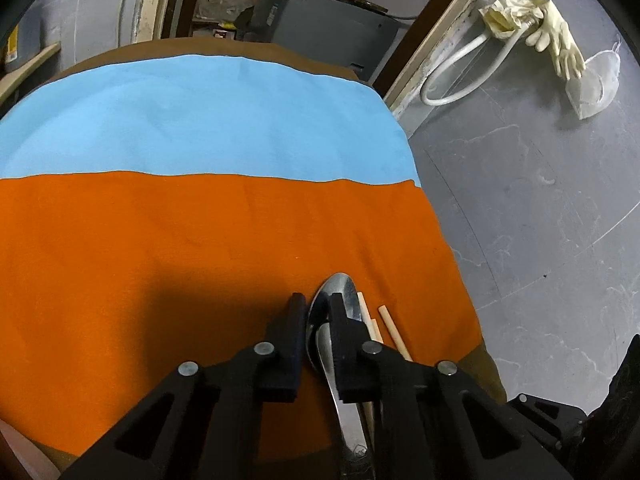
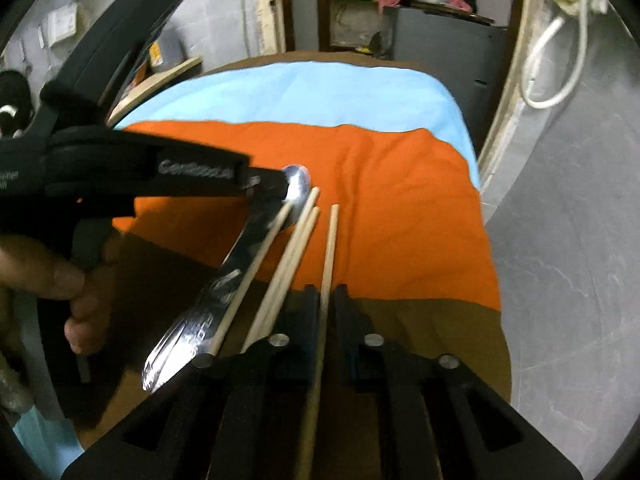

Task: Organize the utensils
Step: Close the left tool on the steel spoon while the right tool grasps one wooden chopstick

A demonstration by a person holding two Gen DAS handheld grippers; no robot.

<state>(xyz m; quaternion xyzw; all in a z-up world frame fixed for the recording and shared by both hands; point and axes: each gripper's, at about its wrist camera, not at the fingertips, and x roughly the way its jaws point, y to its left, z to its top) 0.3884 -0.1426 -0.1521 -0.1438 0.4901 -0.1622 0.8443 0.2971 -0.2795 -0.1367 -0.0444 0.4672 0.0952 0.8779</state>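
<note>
Gripping shiny steel spoon [image 1: 340, 312] with my left gripper [image 1: 316, 308] | right gripper [image 2: 326, 300] clamps one pale wooden chopstick [image 2: 329, 256] | orange cloth [image 1: 160, 240] bare toward 12 o'clock, edge at 3.

A shiny silver metal spoon [image 2: 240, 256] with an embossed handle pattern lies on an orange felt cloth [image 1: 160, 240] bordering a light-blue felt cloth [image 1: 200, 120]. Pale tan wooden chopsticks [image 2: 296, 248] lie beside it. Both matte black grippers are plain.

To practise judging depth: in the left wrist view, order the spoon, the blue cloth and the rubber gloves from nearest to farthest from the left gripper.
1. Spoon: between the left gripper's fingers, on the orange cloth.
2. Blue cloth: beyond the orange one.
3. Rubber gloves: upper right, off the table.
</note>
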